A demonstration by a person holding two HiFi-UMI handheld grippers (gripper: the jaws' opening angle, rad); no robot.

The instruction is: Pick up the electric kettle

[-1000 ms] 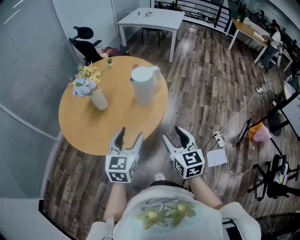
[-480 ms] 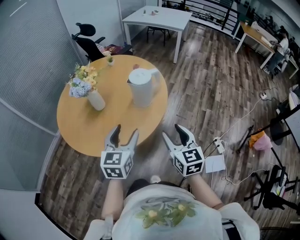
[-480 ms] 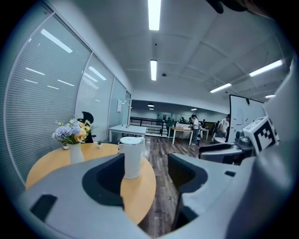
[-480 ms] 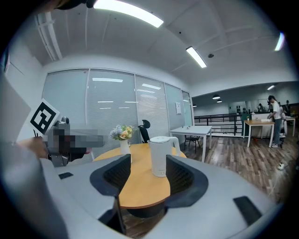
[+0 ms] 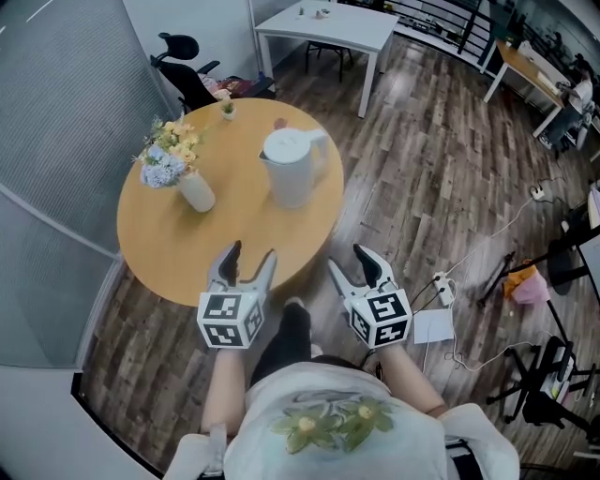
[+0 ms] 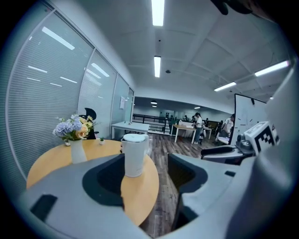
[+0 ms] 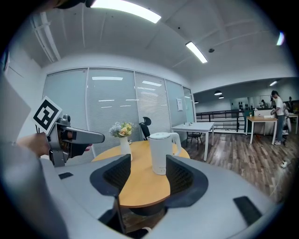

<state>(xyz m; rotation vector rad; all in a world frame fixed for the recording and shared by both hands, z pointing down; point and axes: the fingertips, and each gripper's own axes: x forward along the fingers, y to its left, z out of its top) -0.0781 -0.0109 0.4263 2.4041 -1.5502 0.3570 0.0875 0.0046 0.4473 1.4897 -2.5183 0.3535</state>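
Note:
A white electric kettle (image 5: 291, 169) stands upright on the right part of a round wooden table (image 5: 187, 244), handle toward the far right. It also shows between the jaws in the left gripper view (image 6: 134, 155) and the right gripper view (image 7: 161, 152). My left gripper (image 5: 249, 258) hovers open over the table's near edge. My right gripper (image 5: 352, 259) hangs open just off the table's near right edge, over the floor. Both grippers hold nothing and are well short of the kettle.
A white vase of flowers (image 5: 178, 169) stands on the table's left part, and a tiny potted plant (image 5: 228, 109) at its far edge. A glass partition runs along the left. Behind are an office chair (image 5: 192, 80) and a white desk (image 5: 328, 28). Cables and a power strip (image 5: 442, 286) lie right.
The head view has shifted slightly, so the table and kettle sit a little nearer. A dark-trousered leg has stepped forward between the two grippers. Both grippers stay open.

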